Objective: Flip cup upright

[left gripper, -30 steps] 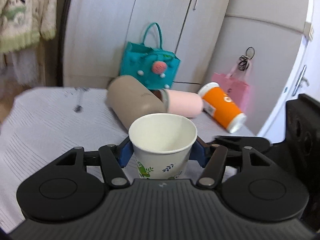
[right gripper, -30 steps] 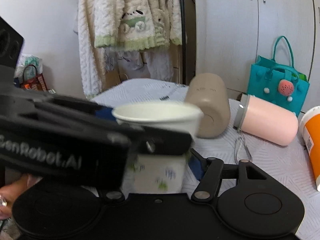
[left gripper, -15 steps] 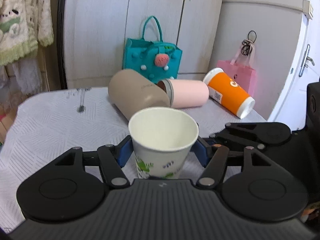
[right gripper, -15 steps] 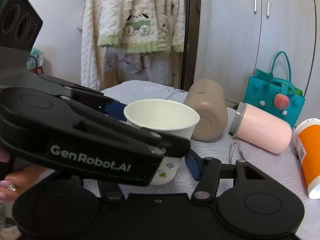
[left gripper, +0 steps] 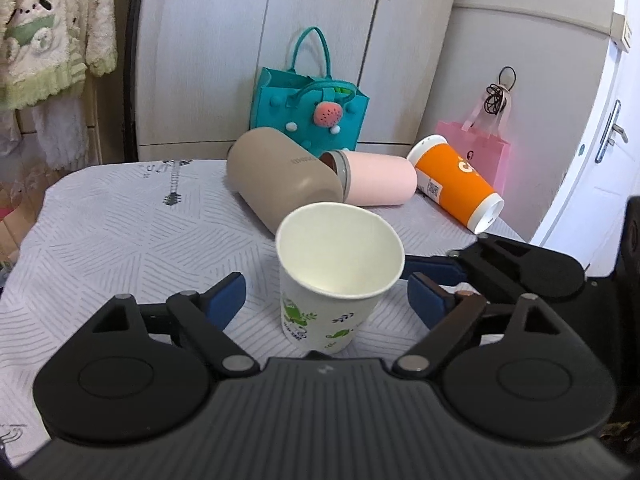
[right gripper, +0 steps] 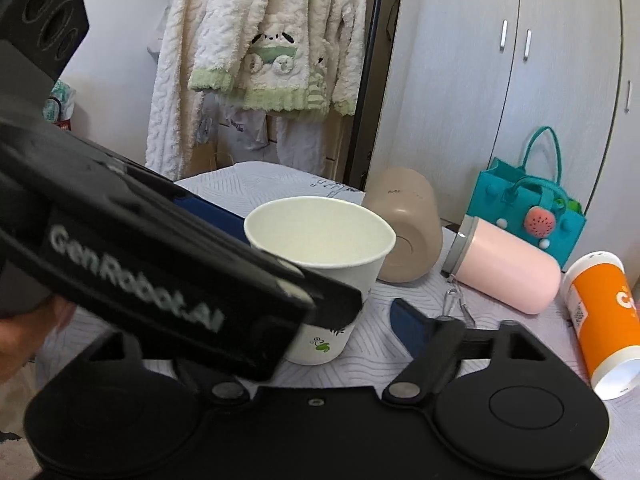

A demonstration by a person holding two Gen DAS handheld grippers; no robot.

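A: Legible print? "GenRobot.AI", white letters, on the left gripper (right gripper: 224,240) body, crossing ahead of the right gripper's fingers.
B: Others? Large white "C" on the orange cup (right gripper: 604,312), lying well right of the fingers; small code label beside it, unreadable. Faint lettering on the beige tumbler (left gripper: 280,180), too small.

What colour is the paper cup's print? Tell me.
Green leaves with dark blue sprigs on the white paper cup, clearest in left wrist view.

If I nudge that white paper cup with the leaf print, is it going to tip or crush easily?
The paper cup looks empty and thin-walled, so it is probably light and would dent under a firm squeeze. Its mouth is wider than its base, so a push near the rim may tip it. It stands upright on the tablecloth, which probably limits sliding.
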